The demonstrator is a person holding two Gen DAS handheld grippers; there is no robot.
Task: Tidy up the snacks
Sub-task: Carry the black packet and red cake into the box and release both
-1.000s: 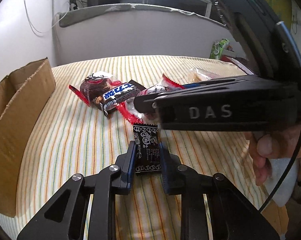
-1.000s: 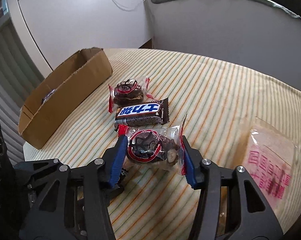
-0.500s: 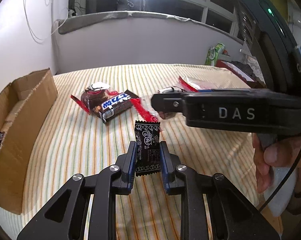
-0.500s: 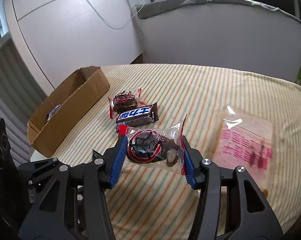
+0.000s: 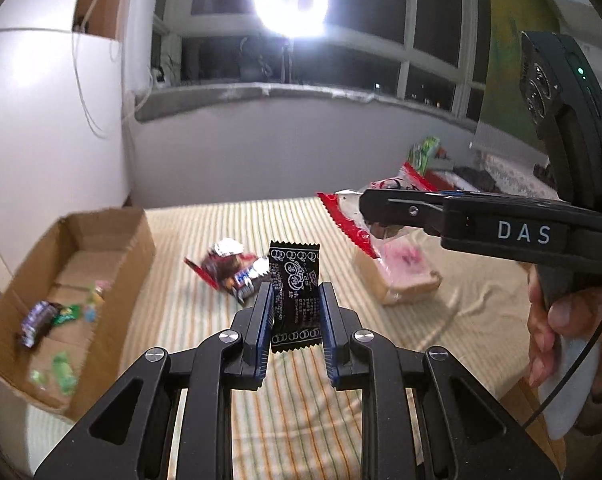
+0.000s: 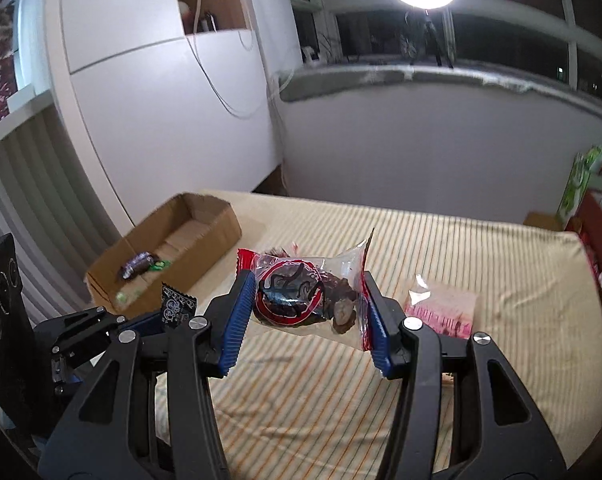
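My left gripper [image 5: 295, 316] is shut on a small black snack packet [image 5: 295, 296] with white print, held upright above the striped tablecloth [image 5: 309, 412]. My right gripper [image 6: 307, 308] is shut on a clear red-edged bag with a chocolate cake [image 6: 305, 296], also lifted off the table. In the left wrist view that right gripper [image 5: 367, 210] reaches in from the right with its bag [image 5: 349, 216]. The cardboard box [image 5: 101, 240] at the left holds several small wrapped sweets. The same box [image 6: 205, 220] lies far left in the right wrist view, with the left gripper's black packet [image 6: 177, 306] below it.
Two more snacks [image 5: 233, 268], a chocolate cake bag and a dark bar, lie mid-table. A pink-printed bag of bread [image 5: 405, 268] rests to the right, shown again as the pink bag [image 6: 441, 308]. A person's hand [image 5: 553, 320] grips the right tool. Green and red packages [image 6: 585, 188] stand beyond the table's right end.
Both grippers have risen from the cloth with their snacks still held. The table now sits lower in both views, and the inside of the box has come into sight.
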